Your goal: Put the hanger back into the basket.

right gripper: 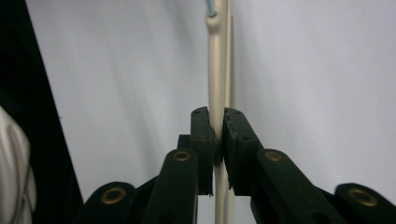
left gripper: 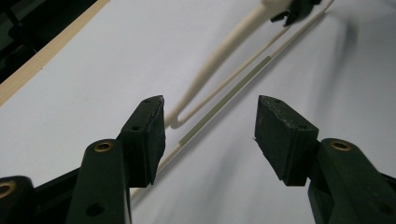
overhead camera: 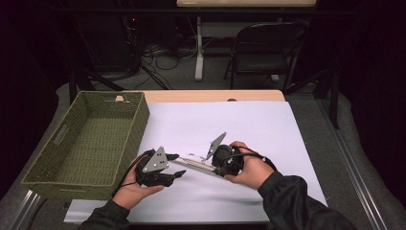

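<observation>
We see the right tool (right gripper: 218, 135) clamped on the cream stick (right gripper: 215, 74) at the counter's (overhead camera: 268, 129) centre; the left tool (left gripper: 210, 135) stands wide. The basket (overhead camera: 86, 143), at nine o'clock, awaits it.

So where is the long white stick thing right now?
The cream stick lies on the white sheet near the table's front, between the open left gripper and the right gripper, which pinches it.
</observation>
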`<act>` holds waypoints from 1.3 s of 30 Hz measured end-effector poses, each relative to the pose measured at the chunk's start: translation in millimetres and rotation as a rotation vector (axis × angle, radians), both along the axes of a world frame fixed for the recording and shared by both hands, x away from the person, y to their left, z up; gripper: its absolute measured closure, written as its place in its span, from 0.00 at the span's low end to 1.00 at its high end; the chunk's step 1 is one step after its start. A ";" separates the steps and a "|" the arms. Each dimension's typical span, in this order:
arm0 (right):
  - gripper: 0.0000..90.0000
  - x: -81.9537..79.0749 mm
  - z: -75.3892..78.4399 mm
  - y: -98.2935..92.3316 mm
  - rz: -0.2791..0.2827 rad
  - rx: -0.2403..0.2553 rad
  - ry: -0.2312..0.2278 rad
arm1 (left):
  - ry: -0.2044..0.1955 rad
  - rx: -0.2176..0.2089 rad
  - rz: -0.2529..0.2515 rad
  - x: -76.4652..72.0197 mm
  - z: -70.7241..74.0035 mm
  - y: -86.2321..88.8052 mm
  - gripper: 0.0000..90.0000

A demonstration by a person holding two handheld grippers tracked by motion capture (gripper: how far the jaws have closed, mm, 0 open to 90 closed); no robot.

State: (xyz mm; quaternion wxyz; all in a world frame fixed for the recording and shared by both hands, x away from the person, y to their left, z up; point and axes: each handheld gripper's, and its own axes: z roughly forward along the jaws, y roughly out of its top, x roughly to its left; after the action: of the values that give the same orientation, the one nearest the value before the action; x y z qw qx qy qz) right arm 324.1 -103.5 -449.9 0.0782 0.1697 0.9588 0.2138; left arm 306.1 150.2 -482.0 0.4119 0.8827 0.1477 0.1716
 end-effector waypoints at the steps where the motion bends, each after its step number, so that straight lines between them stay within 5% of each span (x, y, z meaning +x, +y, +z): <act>1: 0.94 2.4 1.1 -0.6 -0.001 0.002 -0.009 | 0.002 0.000 0.003 0.3 0.5 0.8 0.48; 9: 0.96 20.5 3.5 -10.5 -0.028 0.041 0.024 | 0.029 0.008 0.038 5.3 9.5 7.2 0.48; 13: 0.96 20.4 7.5 -11.7 0.002 0.062 0.057 | 0.032 0.027 0.028 7.0 19.7 8.9 0.47; 18: 0.96 11.2 19.0 -4.7 0.077 0.061 0.062 | 0.084 0.039 -0.007 14.9 30.4 8.3 0.47; 28: 0.96 -2.9 30.8 6.7 0.186 0.064 0.051 | 0.171 0.108 -0.138 14.2 18.5 0.3 0.53; 39: 0.96 -6.6 32.0 9.1 0.225 0.072 0.051 | 0.229 0.139 -0.166 12.8 5.8 2.3 0.63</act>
State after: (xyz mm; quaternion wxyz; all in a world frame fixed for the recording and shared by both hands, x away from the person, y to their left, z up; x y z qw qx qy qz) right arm 317.6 -94.4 -418.0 0.0232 0.0693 0.9652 0.2511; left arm 318.9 152.5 -476.2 0.3429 0.9321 0.1078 0.0449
